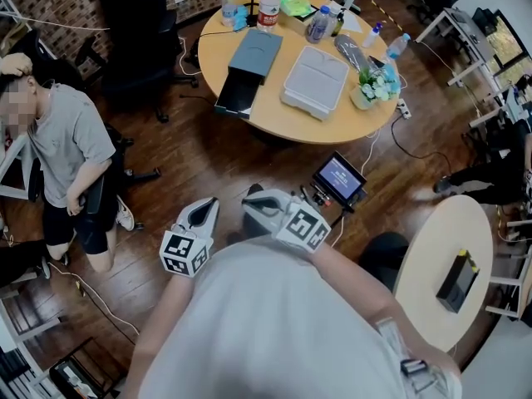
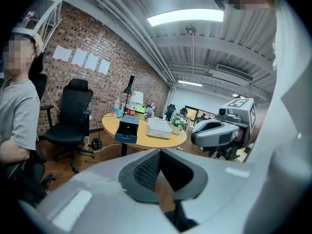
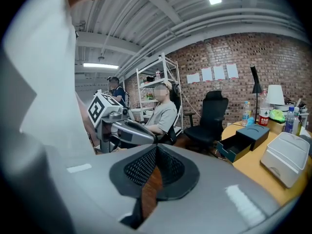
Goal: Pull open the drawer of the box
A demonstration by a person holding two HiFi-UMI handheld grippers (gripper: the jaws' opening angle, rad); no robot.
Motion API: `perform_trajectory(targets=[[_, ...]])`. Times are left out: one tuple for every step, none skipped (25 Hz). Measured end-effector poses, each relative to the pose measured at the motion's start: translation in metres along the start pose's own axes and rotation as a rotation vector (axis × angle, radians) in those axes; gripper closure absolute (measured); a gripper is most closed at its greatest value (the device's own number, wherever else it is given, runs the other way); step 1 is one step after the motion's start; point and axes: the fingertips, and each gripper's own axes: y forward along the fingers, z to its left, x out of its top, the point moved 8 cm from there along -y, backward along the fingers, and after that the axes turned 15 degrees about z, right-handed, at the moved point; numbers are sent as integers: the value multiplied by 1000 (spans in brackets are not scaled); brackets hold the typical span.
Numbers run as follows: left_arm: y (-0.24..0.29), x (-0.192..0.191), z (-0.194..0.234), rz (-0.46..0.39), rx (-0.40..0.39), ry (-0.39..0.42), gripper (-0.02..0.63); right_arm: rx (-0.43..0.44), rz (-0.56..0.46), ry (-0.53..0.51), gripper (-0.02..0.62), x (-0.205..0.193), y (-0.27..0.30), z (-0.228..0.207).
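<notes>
We saw the round counter (image 1: 283,125) carrying the box (image 1: 256,52), drawer (image 1: 235,95) out, a white case (image 1: 316,80), bottles (image 1: 268,5) and a plant (image 1: 371,88).

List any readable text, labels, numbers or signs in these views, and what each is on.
Nothing can be read.
Red bottle label: too small.
Small blue screen: its lines are blurred.
Sheets on the brick wall: too small.
Marker cube: black-and-white square pattern only, no letters.
</notes>
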Motion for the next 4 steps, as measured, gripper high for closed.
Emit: perform_trajectory(targets=[[1, 0, -1, 1, -2, 2, 600, 0, 1, 1, 591, -1, -1, 0], [1, -1, -3, 2, -3, 4, 600, -1, 2, 2, 591, -2, -1, 0], [2, -2, -4, 3, -5, 5, 600, -1, 3, 3, 591, -3, -2, 1], [2, -2, -5, 5, -7, 6, 600, -2, 3, 5, 591, -4, -2, 1]])
